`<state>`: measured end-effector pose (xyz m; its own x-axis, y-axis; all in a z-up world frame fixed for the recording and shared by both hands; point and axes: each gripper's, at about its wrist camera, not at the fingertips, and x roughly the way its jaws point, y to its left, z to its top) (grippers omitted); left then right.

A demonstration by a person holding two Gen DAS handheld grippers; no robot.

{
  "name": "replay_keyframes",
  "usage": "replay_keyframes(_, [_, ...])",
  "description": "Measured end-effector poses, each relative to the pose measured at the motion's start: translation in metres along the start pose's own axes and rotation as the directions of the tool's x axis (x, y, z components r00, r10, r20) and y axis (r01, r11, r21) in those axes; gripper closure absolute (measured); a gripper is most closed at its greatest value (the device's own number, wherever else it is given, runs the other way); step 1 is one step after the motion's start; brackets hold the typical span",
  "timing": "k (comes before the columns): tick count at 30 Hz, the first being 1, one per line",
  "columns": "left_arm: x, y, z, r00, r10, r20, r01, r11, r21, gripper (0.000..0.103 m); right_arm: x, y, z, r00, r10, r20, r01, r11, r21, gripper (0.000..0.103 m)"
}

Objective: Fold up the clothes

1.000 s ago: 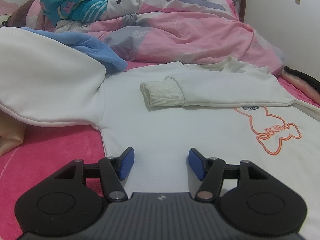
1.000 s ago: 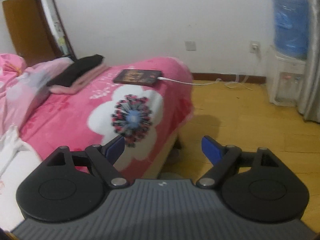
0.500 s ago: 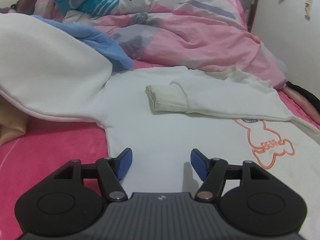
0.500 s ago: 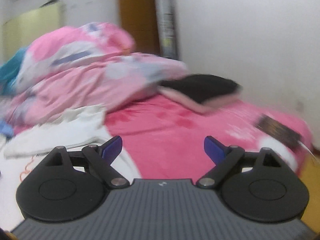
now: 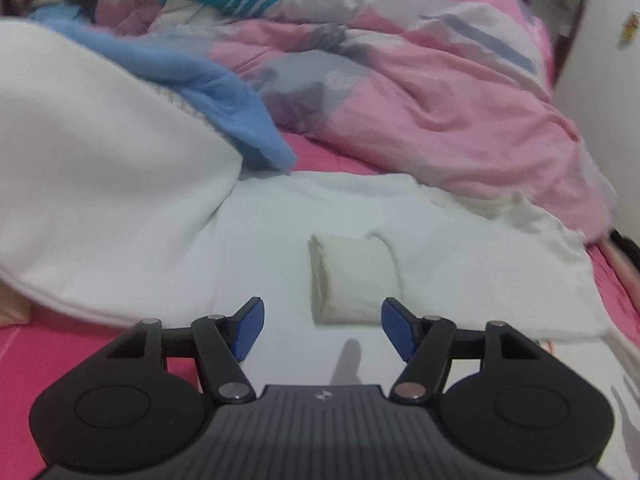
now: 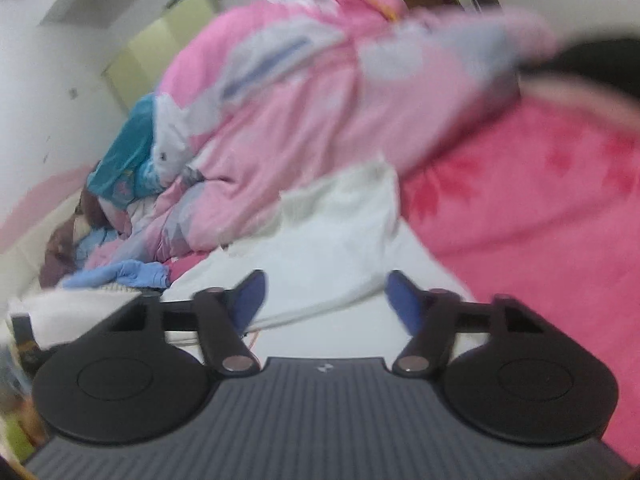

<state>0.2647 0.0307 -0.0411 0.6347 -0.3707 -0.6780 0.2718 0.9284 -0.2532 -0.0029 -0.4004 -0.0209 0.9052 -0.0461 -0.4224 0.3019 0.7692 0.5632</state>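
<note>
One white long-sleeved sweatshirt [image 5: 280, 240] lies flat on the pink bed cover [image 6: 540, 208], its one ribbed cuff [image 5: 352, 280] folded inward. Two grippers hover over it: the left gripper [image 5: 322, 330] spread and empty, the right gripper [image 6: 324, 300] just narrowing, clasping nothing.

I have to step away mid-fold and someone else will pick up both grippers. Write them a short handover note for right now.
Left gripper: open, empty, over the white sweatshirt, with the ribbed cuff just ahead of it.
Right gripper: open, empty; its jaws have just been closing with nothing between them. It points at the sweatshirt's far edge; the view is blurred.
Things: the sweatshirt lies spread on the pink bed, with the quilt heaped behind it and a white and blue garment to its left.
Done: one sleeve is folded across the body.
Left: the remaining folds; nothing is gripped yet.
</note>
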Motion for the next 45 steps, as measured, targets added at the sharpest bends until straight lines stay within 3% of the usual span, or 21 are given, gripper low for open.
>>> replay_keyframes(5, [0.033, 0.0, 0.012, 0.999, 0.033, 0.005, -0.033, 0.999, -0.027, 0.039, 0.023, -0.047, -0.014, 0.998, 0.042, -0.042, -0.032, 0.973, 0.227, 0.057])
replay_keyframes(8, [0.045, -0.007, 0.015, 0.999, 0.049, 0.01, -0.049, 0.999, 0.009, 0.045, 0.027, -0.063, -0.024, 0.998, 0.059, -0.012, -0.054, 0.96, 0.274, 0.057])
replay_keyframes(10, [0.051, -0.013, 0.016, 0.998, 0.066, 0.016, -0.066, 0.997, 0.035, 0.063, 0.025, -0.067, -0.027, 0.997, 0.073, 0.024, -0.077, 0.96, 0.271, 0.057])
replay_keyframes(12, [0.051, -0.023, 0.014, 0.996, 0.087, 0.033, -0.089, 0.992, 0.085, 0.096, 0.025, -0.066, -0.027, 0.997, 0.068, 0.043, -0.076, 0.966, 0.245, 0.057])
replay_keyframes(15, [0.04, -0.035, 0.008, 0.987, 0.129, 0.09, -0.139, 0.983, 0.116, 0.099, 0.024, -0.067, -0.025, 0.997, 0.048, 0.058, -0.059, 0.975, 0.214, 0.057])
replay_keyframes(19, [0.009, -0.029, 0.0, 0.978, 0.134, 0.162, -0.14, 0.99, 0.025, 0.099, 0.022, -0.07, -0.025, 0.996, 0.058, 0.067, -0.071, 0.973, 0.221, 0.057])
replay_keyframes(27, [-0.016, -0.015, -0.018, 0.98, 0.143, 0.138, -0.137, 0.989, -0.057, 0.099, 0.023, -0.068, -0.026, 0.995, 0.089, 0.053, -0.098, 0.973, 0.207, 0.055])
replay_keyframes(35, [-0.05, -0.008, -0.01, 0.979, 0.086, 0.184, -0.056, 0.985, -0.16, 0.1, 0.024, -0.07, -0.027, 0.994, 0.095, 0.05, -0.103, 0.973, 0.205, 0.055])
replay_keyframes(39, [-0.064, -0.013, 0.004, 0.969, 0.071, 0.238, -0.036, 0.988, -0.15, 0.1, 0.024, -0.07, -0.027, 0.994, 0.099, 0.047, -0.106, 0.974, 0.198, 0.055])
replay_keyframes(41, [-0.062, -0.015, 0.003, 0.969, 0.085, 0.232, -0.056, 0.99, -0.129, 0.1, 0.025, -0.069, -0.028, 0.994, 0.099, 0.044, -0.106, 0.976, 0.193, 0.055])
replay_keyframes(45, [-0.03, -0.009, -0.01, 0.978, 0.164, 0.127, -0.153, 0.984, -0.093, 0.1, 0.027, -0.068, -0.028, 0.994, 0.101, 0.034, -0.105, 0.978, 0.178, 0.054])
